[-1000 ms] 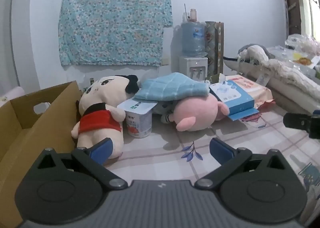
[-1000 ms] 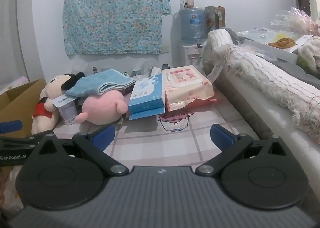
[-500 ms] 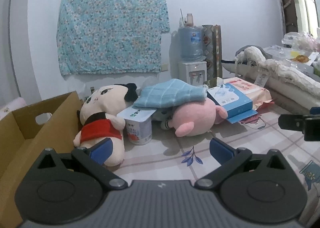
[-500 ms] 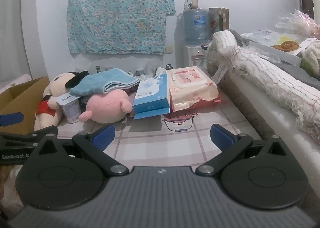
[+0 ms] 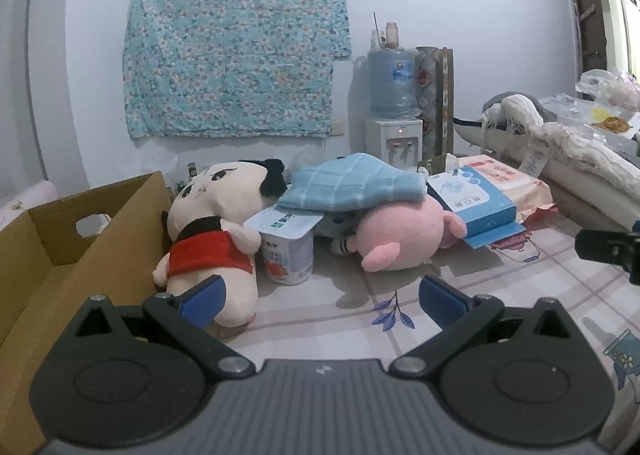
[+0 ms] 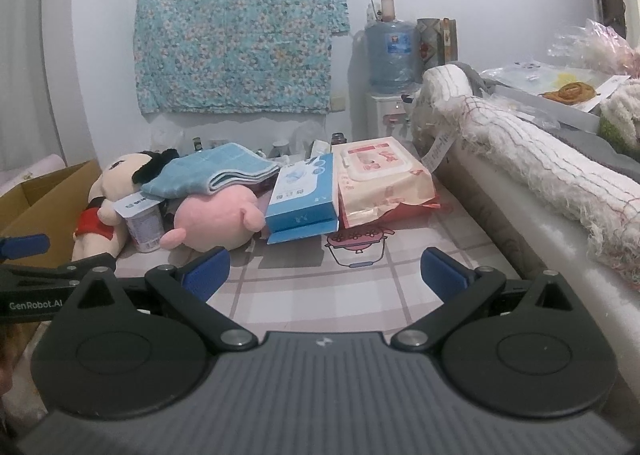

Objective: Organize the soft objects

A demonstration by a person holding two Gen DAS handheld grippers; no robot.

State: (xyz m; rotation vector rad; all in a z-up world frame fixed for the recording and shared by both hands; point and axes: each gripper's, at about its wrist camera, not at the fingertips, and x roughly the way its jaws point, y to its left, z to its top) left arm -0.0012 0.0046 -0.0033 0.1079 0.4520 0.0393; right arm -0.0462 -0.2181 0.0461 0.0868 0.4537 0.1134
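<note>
A cream doll in a red top [image 5: 212,243] [image 6: 100,211] lies beside an open cardboard box [image 5: 60,251] [image 6: 36,195]. To its right a pink plush [image 5: 404,231] [image 6: 216,219] lies under a folded blue towel [image 5: 352,183] [image 6: 212,171]. My left gripper [image 5: 324,303] stands open, with its left fingertip just in front of the doll. Over the patterned mat, short of the pile, my right gripper [image 6: 324,275] is open with nothing between its fingers.
A yogurt cup [image 5: 286,251] [image 6: 142,223] stands between the two toys. A blue carton [image 5: 472,199] [image 6: 304,195] and a pink wipes pack [image 6: 380,179] lie right of the plush. A rolled white blanket [image 6: 528,167] runs along the raised right edge. A water dispenser [image 5: 392,107] stands at the wall.
Both cameras have pulled back and tilted up a little, so the pile sits slightly lower and farther in both views. Both grippers stayed open; no object moved.
</note>
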